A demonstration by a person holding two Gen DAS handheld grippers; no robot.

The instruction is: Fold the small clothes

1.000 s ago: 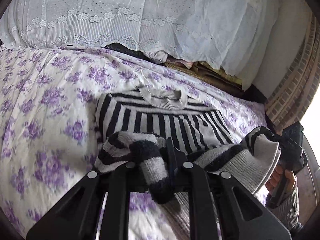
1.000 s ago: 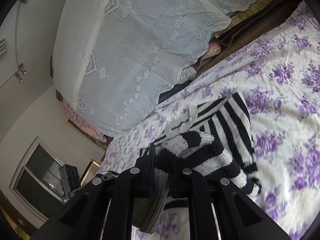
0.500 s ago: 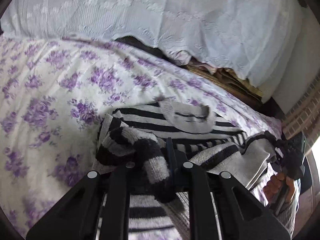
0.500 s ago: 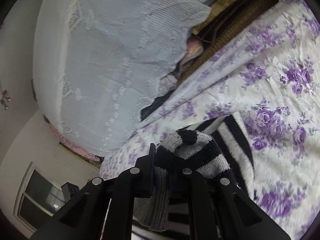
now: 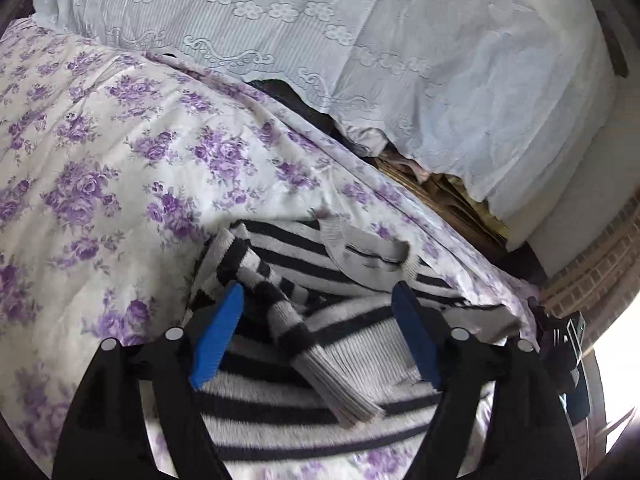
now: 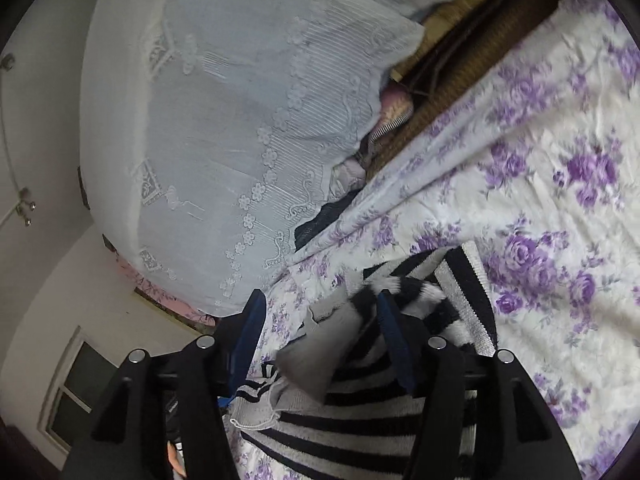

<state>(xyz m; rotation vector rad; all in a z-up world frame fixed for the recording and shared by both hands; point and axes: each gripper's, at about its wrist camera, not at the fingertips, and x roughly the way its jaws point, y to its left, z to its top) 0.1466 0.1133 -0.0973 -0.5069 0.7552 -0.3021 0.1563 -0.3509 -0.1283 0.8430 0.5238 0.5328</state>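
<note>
A small black-and-grey striped knit sweater [image 5: 320, 344] lies folded on the purple-flowered bedsheet [image 5: 100, 168], its grey collar [image 5: 364, 252] toward the far side. A striped sleeve with a grey cuff [image 5: 332, 384] lies across the body. My left gripper [image 5: 318, 320] is open, its blue pads either side of that sleeve just above the sweater. In the right wrist view the sweater [image 6: 360, 412] lies below my right gripper [image 6: 320, 316], which is open with the grey cuff [image 6: 320, 356] loose between its jaws.
A large pile under a white lace cover [image 5: 360, 60] stands behind the sweater, with dark and brown fabrics [image 5: 448, 192] showing under its edge. The other gripper [image 5: 564, 344] shows at the right edge. A brick wall [image 5: 592, 272] and a window [image 6: 76, 384] lie beyond the bed.
Both grippers carried the sweater's folded-over part forward toward the collar, then opened and let go of the sleeves. The fabric now lies on the sweater's body.
</note>
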